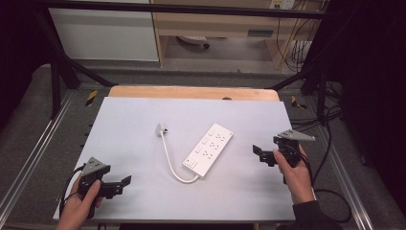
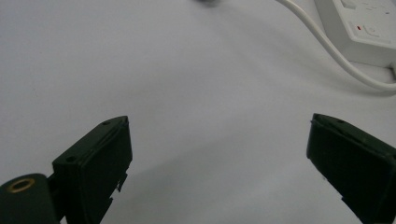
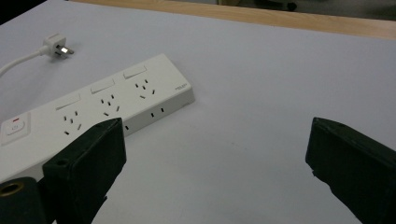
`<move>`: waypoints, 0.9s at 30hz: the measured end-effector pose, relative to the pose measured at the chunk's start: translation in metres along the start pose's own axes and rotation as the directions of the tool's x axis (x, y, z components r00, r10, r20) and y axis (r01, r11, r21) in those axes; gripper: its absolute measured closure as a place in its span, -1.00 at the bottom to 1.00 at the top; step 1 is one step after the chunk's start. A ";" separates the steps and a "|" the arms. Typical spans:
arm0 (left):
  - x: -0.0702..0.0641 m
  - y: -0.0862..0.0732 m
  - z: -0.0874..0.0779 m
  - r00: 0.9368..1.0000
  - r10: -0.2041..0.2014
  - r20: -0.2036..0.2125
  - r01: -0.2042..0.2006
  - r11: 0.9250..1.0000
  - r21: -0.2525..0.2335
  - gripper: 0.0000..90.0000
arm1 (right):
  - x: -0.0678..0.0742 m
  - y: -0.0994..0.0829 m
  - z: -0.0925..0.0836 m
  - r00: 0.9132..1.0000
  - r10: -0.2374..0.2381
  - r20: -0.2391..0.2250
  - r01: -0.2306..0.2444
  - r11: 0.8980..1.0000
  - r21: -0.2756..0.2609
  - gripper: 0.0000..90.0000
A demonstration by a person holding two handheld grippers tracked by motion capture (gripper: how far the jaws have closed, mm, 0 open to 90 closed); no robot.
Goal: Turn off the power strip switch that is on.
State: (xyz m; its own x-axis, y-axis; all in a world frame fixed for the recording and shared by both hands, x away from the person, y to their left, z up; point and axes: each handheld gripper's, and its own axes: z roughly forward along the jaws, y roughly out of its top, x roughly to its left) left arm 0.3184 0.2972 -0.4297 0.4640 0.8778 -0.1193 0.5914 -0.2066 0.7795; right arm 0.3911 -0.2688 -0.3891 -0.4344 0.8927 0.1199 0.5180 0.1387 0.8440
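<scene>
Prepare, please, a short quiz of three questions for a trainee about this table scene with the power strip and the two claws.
1. True or false: the left claw holds the power strip.
2. Which lies nearer the table's far edge: A) the plug, B) the strip's red-marked switch?
3. Fill in: the right claw stands ____, with nothing between its jaws.

Key: 1 false, both claws are apart from it; 2 A; 3 open.

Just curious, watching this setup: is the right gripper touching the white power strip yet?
Apart. In the high view, bare table lies between the right gripper and the power strip; its open jaws hold nothing.
</scene>
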 end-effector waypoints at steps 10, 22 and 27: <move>0.000 0.000 0.000 1.000 0.002 0.000 -0.002 1.000 -0.001 -0.85 | 0.002 -0.020 -0.004 1.000 -0.010 0.022 0.011 1.000 -0.015 -0.90; 0.000 0.000 0.001 1.000 -0.001 0.001 0.001 1.000 0.006 -0.85 | 0.016 -0.041 0.009 0.999 -0.043 -0.009 0.043 0.999 0.023 -0.89; 0.000 0.000 0.002 1.000 0.002 0.005 -0.002 1.000 0.009 -0.85 | 0.024 -0.049 0.024 0.998 -0.049 -0.045 0.051 0.998 0.045 -0.89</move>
State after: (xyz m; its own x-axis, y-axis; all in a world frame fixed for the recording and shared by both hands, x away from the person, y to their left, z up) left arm 0.3193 0.2961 -0.4311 0.4681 0.8754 -0.1207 0.5965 -0.2123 0.7740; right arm 0.3732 -0.2432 -0.4401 -0.4919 0.8648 0.1013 0.5278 0.2036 0.8246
